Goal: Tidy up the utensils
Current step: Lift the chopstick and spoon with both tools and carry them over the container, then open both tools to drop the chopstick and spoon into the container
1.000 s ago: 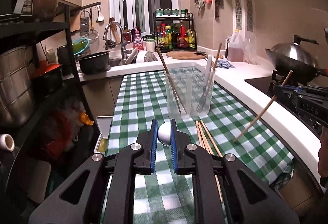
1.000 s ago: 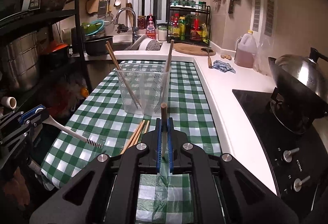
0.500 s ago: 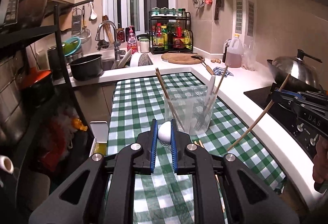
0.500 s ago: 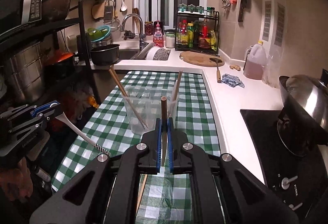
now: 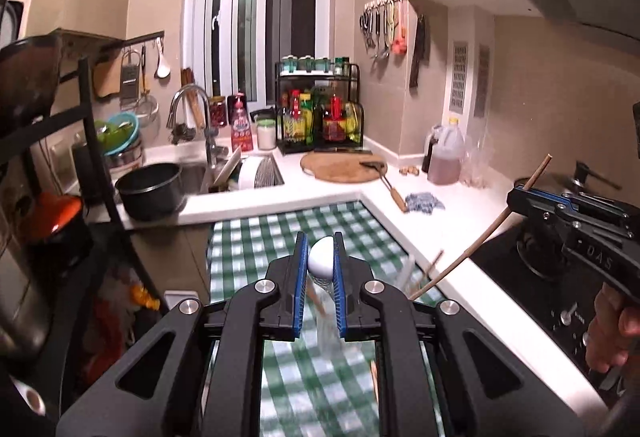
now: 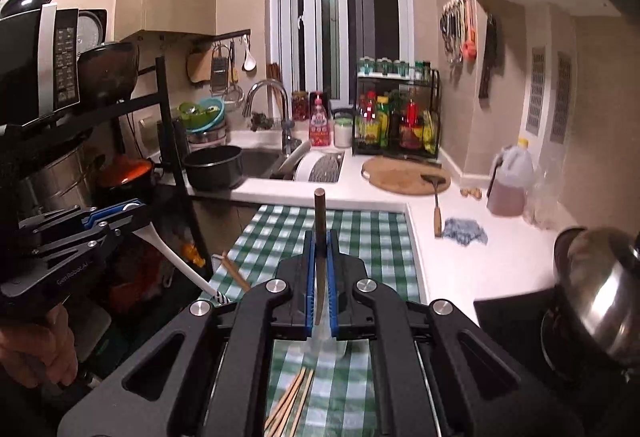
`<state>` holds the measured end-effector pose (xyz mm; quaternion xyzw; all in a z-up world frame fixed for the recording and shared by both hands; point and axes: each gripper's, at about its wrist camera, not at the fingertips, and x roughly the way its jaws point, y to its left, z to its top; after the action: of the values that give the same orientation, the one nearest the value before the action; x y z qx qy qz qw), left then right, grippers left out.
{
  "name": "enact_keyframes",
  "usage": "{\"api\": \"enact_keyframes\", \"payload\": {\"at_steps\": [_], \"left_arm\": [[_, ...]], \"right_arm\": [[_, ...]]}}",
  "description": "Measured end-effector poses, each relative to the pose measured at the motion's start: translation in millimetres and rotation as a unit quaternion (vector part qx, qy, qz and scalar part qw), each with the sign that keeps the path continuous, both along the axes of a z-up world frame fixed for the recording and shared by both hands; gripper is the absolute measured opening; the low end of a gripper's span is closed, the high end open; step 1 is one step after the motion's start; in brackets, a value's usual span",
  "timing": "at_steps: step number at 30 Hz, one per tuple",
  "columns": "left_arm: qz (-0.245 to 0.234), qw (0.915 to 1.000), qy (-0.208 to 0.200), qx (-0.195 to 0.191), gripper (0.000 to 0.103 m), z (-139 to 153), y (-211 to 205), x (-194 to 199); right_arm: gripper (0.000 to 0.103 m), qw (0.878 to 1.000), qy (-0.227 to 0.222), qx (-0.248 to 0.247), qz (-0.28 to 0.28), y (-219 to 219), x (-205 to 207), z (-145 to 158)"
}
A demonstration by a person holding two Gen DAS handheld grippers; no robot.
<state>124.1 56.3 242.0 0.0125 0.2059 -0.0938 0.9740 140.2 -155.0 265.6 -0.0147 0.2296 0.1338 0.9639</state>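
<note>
**Two light utensils clamped, carried above the holder**

Grips a white utensil [image 5: 321, 259] in the left gripper [image 5: 320, 271], blue pads clenched on its rounded end; seen from the right wrist, hangs the rest of it slanting down toward the green checked cloth [image 6: 372, 237]. Pinches a single wooden chopstick [image 6: 319, 209] in the right gripper [image 6: 320, 261], jaws shut tight on the shaft, dark tip poking above the pads and the long end trailing below.

Holds both pieces in the air over the cloth, above a clear container [image 5: 328, 325] that shows only as a blur beneath the fingers. Leaves a bundle of loose chopsticks [image 6: 290, 403] flat on the cloth, just beside it.

Judging by looks:
- Weighs next to nothing in either case; needs no extra squeeze.
- Stays stiff along the length, yet likely swings about the pads, given the long overhang on the chopstick.
- Probably slips easily on the smooth, glossy white plastic, held only at a curved end; better taken further along the flatter handle.
- Better taken nearer the middle on the thin round chopstick, to stop rolling.
- Tips easily, by the look of it: light, clear plastic container, so best entered from straight above.
</note>
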Motion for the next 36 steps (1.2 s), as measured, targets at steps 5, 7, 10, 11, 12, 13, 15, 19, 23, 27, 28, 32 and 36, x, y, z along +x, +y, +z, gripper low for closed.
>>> {"api": "enact_keyframes", "payload": {"at_steps": [5,7,10,11,12,13,15,19,23,27,28,32,36], "left_arm": [[-0.008,0.9996,0.023,0.014,0.012,-11.0,-15.8,44.0],[-0.009,0.9985,0.045,0.030,0.012,-26.6,-24.4,65.6],[-0.015,0.9965,0.069,0.045,0.012,-49.3,-31.9,86.4],[-0.016,0.9956,0.078,0.049,0.012,-57.1,-33.1,92.8],[-0.016,0.9949,0.085,0.052,0.012,-65.1,-34.7,97.8],[-0.017,0.9943,0.091,0.054,0.012,-70.8,-35.5,101.2],[-0.018,0.9934,0.098,0.057,0.012,-80.5,-37.5,106.4],[-0.019,0.9920,0.108,0.062,0.012,-96.0,-39.9,113.7],[-0.018,0.9916,0.115,0.055,0.013,-102.8,-38.6,115.8],[-0.015,0.9935,0.104,0.045,0.014,-96.8,-33.8,111.6],[-0.014,0.9939,0.101,0.041,0.014,-94.4,-32.7,110.2],[-0.011,0.9957,0.087,0.032,0.014,-82.8,-29.6,101.6],[-0.011,0.9969,0.074,0.025,0.014,-71.8,-27.3,88.6]], "right_arm": [[0.005,1.000,0.008,-0.019,-0.002,13.7,38.4,-9.2],[0.005,0.999,0.022,-0.028,0.005,19.5,51.8,-21.8],[0.005,0.998,0.043,-0.037,0.011,24.7,70.0,-44.0],[0.005,0.998,0.050,-0.038,0.010,24.8,74.5,-51.9],[0.005,0.998,0.054,-0.038,0.012,25.4,77.3,-57.2],[0.005,0.997,0.060,-0.041,0.015,26.6,80.6,-65.3],[0.005,0.996,0.069,-0.050,0.018,28.8,85.0,-79.0],[0.006,0.994,0.084,-0.060,0.019,29.8,91.3,-98.8],[0.009,0.993,0.096,-0.063,0.020,31.2,92.6,-111.3],[0.019,0.993,0.095,-0.073,0.014,33.9,90.9,-114.0],[0.020,0.993,0.094,-0.075,0.013,34.2,90.4,-113.3],[0.027,0.994,0.082,-0.078,0.004,32.4,84.1,-103.7],[0.027,0.994,0.073,-0.081,-0.004,28.8,77.7,-95.0]]}}
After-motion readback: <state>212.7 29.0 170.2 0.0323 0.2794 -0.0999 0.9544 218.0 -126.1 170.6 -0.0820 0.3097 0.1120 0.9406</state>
